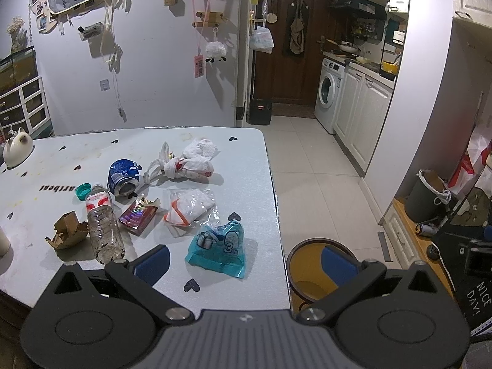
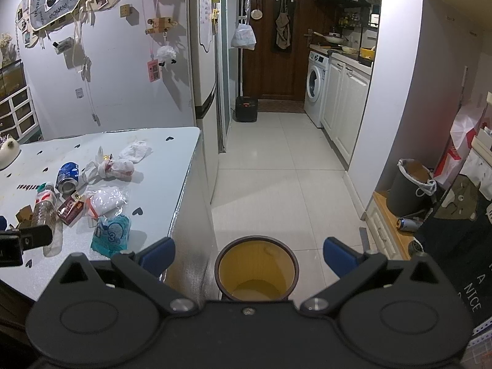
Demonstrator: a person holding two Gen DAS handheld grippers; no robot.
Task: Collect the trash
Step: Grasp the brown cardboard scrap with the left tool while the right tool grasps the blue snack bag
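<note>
Trash lies on the white table (image 1: pixel 215 289): a teal plastic pouch (image 1: pixel 220 246), a clear bag with white contents (image 1: pixel 190 207), a knotted white plastic bag (image 1: pixel 187 161), a crushed blue can (image 1: pixel 123 176), a clear bottle (image 1: pixel 103 224) and a maroon wrapper (image 1: pixel 138 215). My left gripper (image 1: pixel 244 264) is open above the table's near right corner, just short of the pouch. My right gripper (image 2: pixel 249 256) is open and empty above the round bin (image 2: pixel 256 272) with its yellow inside, on the floor right of the table.
A brown paper scrap (image 1: pixel 67 230) and a teal cap (image 1: pixel 83 191) lie left of the bottle. A white cat figurine (image 1: pixel 17 150) stands at the table's far left. A grey bucket (image 2: pixel 409 189) sits on a low shelf at right. White floor tiles (image 2: pixel 286 178) lead to a kitchen.
</note>
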